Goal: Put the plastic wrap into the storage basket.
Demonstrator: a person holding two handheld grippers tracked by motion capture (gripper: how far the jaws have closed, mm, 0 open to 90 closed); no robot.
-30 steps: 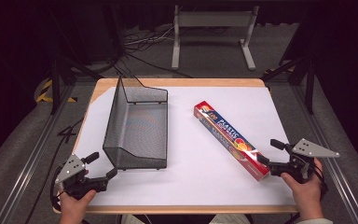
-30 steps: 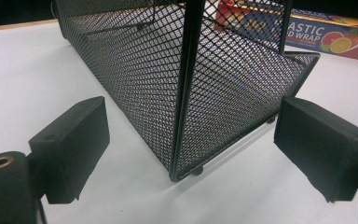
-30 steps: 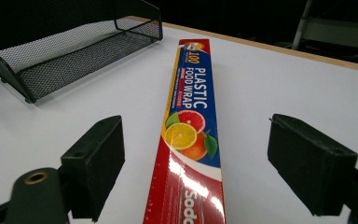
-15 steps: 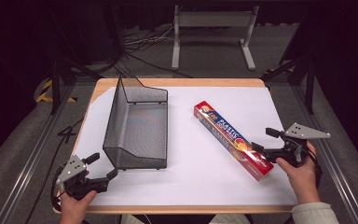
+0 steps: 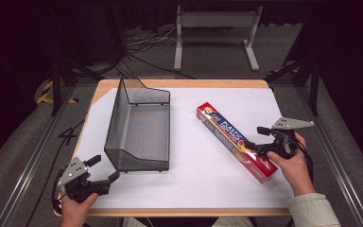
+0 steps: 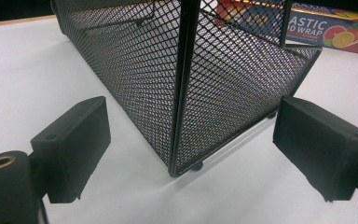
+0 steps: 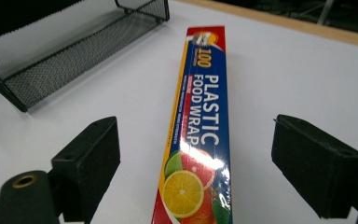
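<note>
Two grippers are at work, one in each of the person's hands. On the right gripper point(image 5: 256, 138) the fingers point(image 7: 89, 163) stand wide to either side of the plastic wrap box point(image 7: 199, 140), with white desk showing between each pad and the carton, so nothing is gripped; its jaws have just been closing a little, the box lying between them untouched. On the left gripper point(image 5: 105, 169) the fingers point(image 6: 74, 144) are also spread wide, empty, aimed at the near corner of the mesh tray point(image 6: 223, 88) and short of it.

One plastic wrap box lies flat on the right half of the desk point(image 5: 208, 184), slanting from the middle toward the near right edge, its near end under the right gripper. One black wire-mesh tray sits on the left half, well apart from the box, with a tall wall on its left side and a low front edge.

One white sheet covers nearly the whole desk top; a strip of pale wood rims it. Grey carpet surrounds the desk, with dark cables point(image 5: 146, 45) and one white metal stand point(image 5: 215, 28) behind it, and black frame legs at each side.
</note>
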